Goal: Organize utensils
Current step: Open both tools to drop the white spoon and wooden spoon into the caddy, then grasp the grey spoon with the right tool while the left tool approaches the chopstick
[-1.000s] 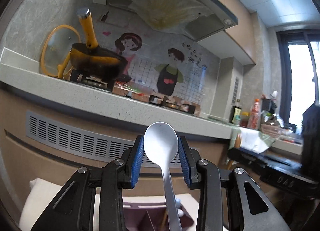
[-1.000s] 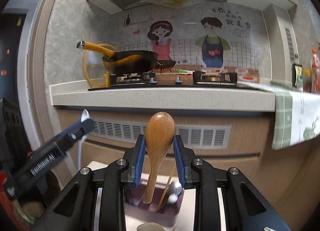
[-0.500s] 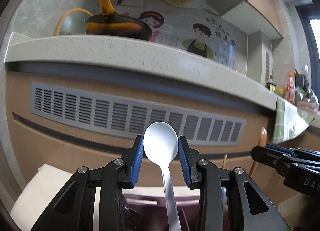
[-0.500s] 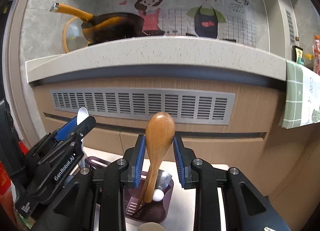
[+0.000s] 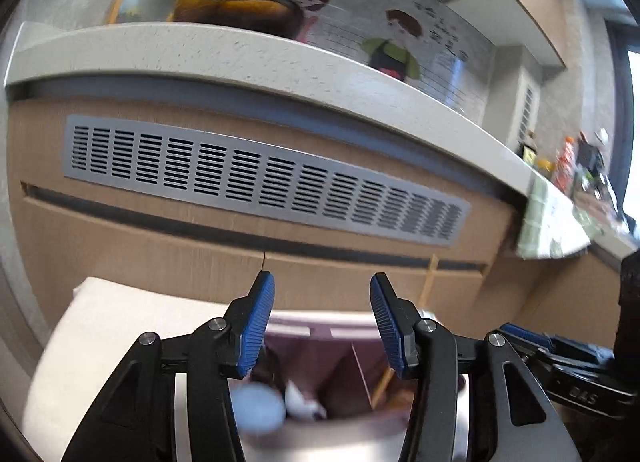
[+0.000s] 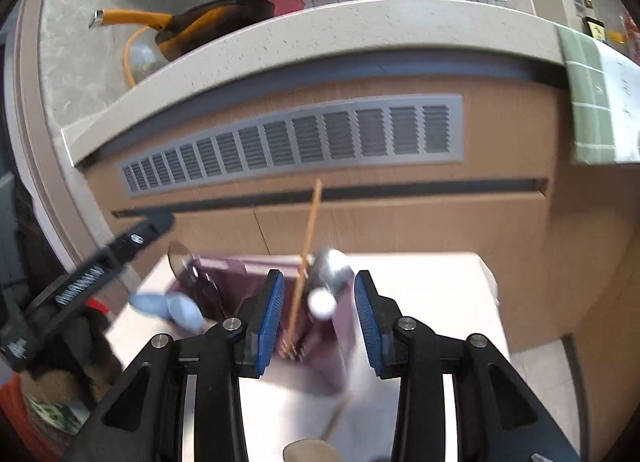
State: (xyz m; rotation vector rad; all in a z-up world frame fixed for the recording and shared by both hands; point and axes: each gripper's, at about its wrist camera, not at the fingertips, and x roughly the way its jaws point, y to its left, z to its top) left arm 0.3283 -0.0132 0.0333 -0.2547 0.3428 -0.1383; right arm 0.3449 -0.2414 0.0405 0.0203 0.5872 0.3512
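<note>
Low white bench point(image 6: 440, 286) in front of the wood-fronted kitchen cabinet. Purple divided utensil holder point(image 6: 240, 266) stands directly on it near the far edge; blurred utensils inside.

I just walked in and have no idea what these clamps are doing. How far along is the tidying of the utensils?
It looks nearly done. The purple holder already contains chopsticks and several blurred spoons. In hand: nothing. The left gripper and right gripper hang over the holder, jaws opening, with nothing clamped between the pads. Left: a wooden spoon at the bottom edge of the right view, apparently outside the holder, though blur hides where it rests.
</note>
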